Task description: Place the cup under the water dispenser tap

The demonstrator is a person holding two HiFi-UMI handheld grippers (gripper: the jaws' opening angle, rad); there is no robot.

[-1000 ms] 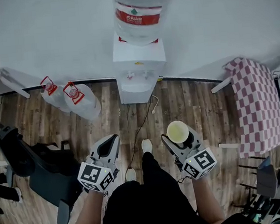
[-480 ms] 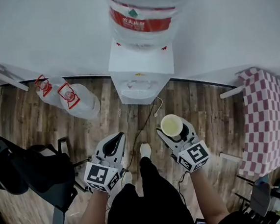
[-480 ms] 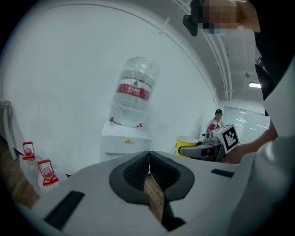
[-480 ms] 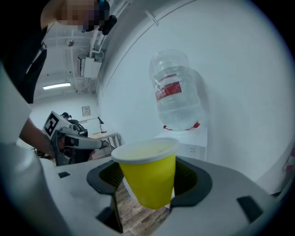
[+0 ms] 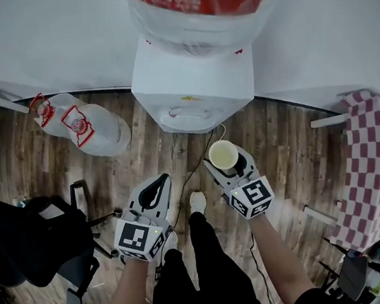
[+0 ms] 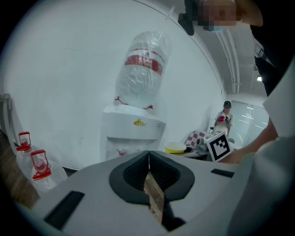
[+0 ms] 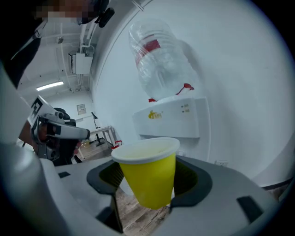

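1. While both grippers face the water dispenser, only the right gripper carries a load: its jaws stand wide and are clamped on the yellow cup, pads pressing the lower wall.
2. Cup: upright between the jaws, long axis vertical, white rim and open mouth above the jaw tops. The interior appears empty.
3. Governing relation: the tap sits in the dispenser's front recess, ahead of the right claw and beyond the cup. In the head view it lies slightly to the claw's left, near but apart, with nothing between. By judgement, the coming move is a forward advance that holds the cup's axis upright and ends with its mouth beneath the spout.
4. Right hand: forearm stretched forward, gripper pointing ahead and tilted somewhat downward, marker cube at the rear facing up. It is the nearer hand to the tap.
5. Left gripper: jaws together, nothing between them. It sits to the right claw's left and a little behind it.
6. Surroundings: inverted bottle atop the dispenser; spare bottles on the floor, well to the claw's left.
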